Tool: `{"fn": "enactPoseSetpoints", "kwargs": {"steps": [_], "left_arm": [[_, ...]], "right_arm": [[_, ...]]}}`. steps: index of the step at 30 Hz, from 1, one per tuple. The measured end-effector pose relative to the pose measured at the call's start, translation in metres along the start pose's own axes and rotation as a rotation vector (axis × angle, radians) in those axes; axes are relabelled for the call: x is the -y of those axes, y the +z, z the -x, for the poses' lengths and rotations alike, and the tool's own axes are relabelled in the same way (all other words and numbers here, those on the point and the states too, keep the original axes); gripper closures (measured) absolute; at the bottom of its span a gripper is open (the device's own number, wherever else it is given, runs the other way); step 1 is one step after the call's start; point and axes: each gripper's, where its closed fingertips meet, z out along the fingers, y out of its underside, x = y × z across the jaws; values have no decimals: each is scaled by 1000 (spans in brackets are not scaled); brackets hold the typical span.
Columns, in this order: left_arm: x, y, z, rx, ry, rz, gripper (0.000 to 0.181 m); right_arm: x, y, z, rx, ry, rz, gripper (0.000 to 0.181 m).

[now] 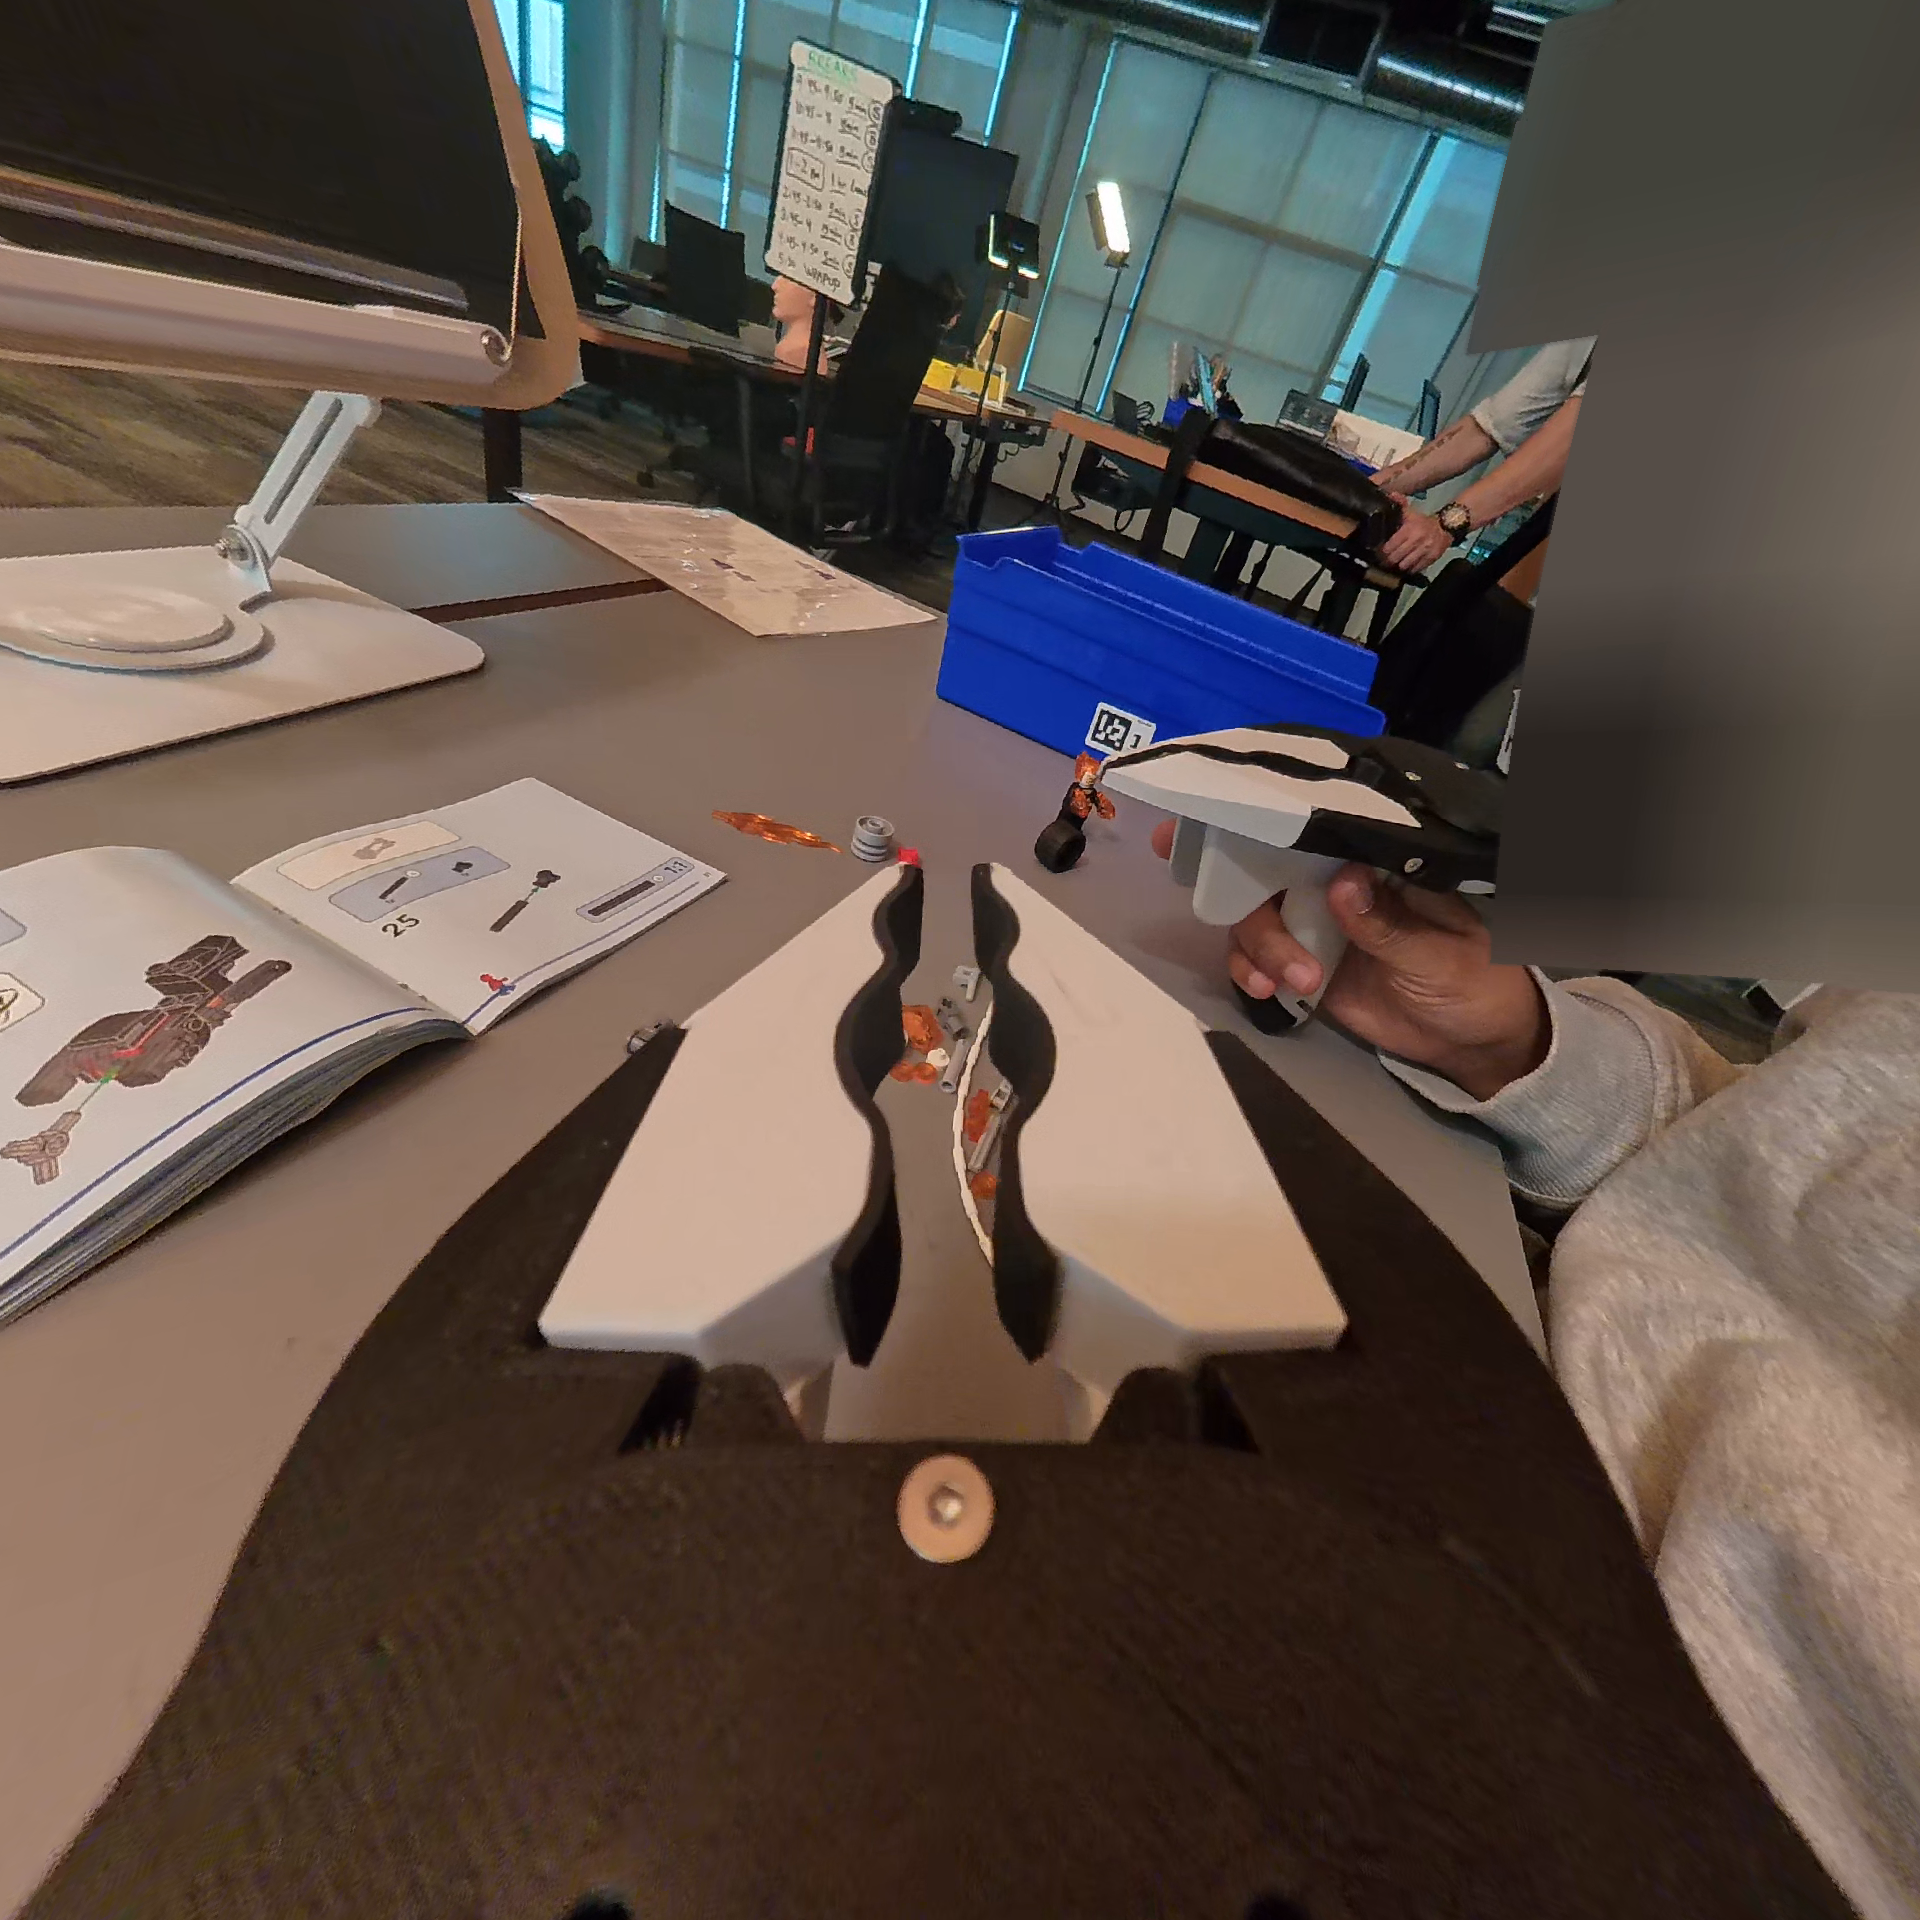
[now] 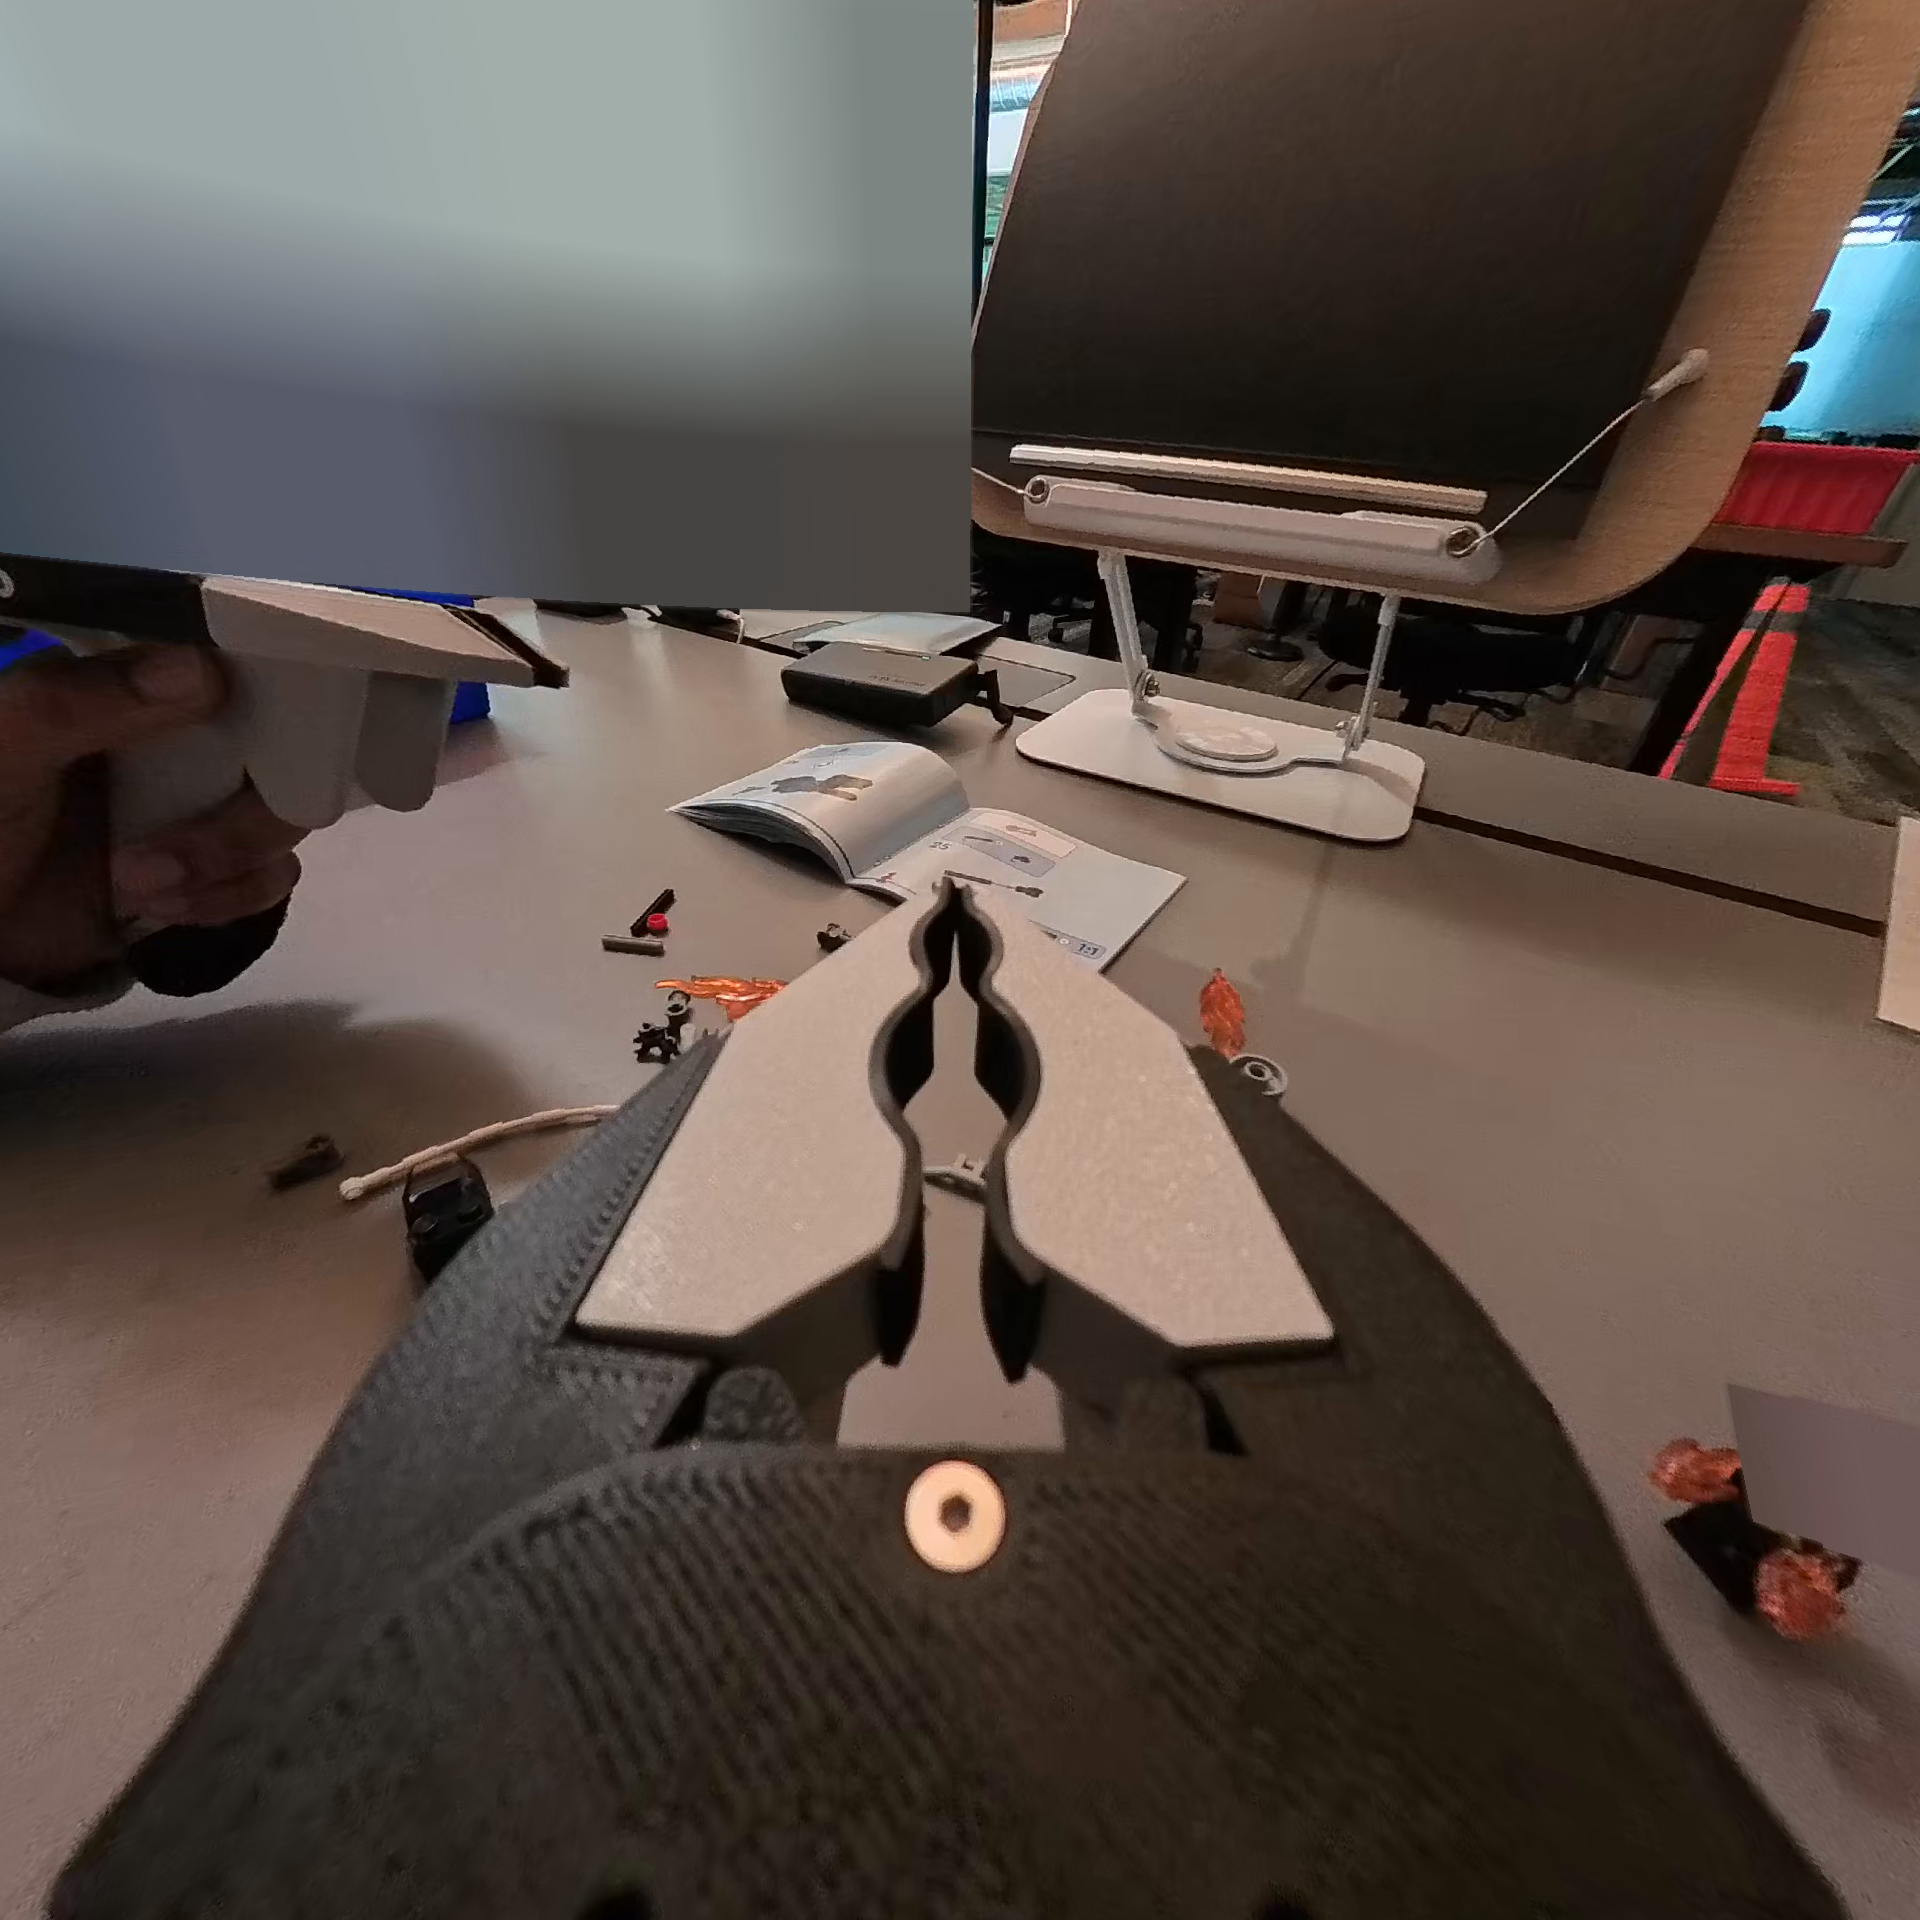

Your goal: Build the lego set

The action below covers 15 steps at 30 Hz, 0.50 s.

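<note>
My left gripper (image 1: 948, 873) hovers over the grey table (image 1: 623, 727) with its jaws slightly apart and empty. Below it lie small orange and grey Lego pieces (image 1: 930, 1039) and a white string (image 1: 968, 1132). A tiny red piece (image 1: 910, 857) lies just past its left tip. My right gripper (image 2: 956, 891) is shut with nothing seen in it. In the left wrist view, its tip (image 1: 1110, 767) is by a minifigure (image 1: 1086, 795) with an orange head. The open instruction booklet (image 1: 312, 987) lies to the left and also shows in the right wrist view (image 2: 914, 821).
A blue bin (image 1: 1143, 644) stands at the back right. A white stand (image 2: 1226, 748) holds a dark screen. Scattered around are orange flame pieces (image 2: 727, 987), a black brick (image 2: 447, 1205), a black rod with the red piece (image 2: 655, 923) and a grey round piece (image 1: 873, 836). The left gripper's tips are roughly 15 cm from the right gripper's.
</note>
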Motion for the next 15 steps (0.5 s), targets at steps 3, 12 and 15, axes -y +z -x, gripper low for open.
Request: {"fn": "enactPoseSetpoints", "kwargs": {"steps": [3,12,15], "left_arm": [[0,0,1,-1,-5,0,171],[-1,1,3,-2,-19,1,169],[-2,1,3,-2,-25,2,168]], "right_arm": [[0,0,0,1,0,1,181],[0,-2,1,4,0,4,181],[0,-2,1,5,0,5,181]]}}
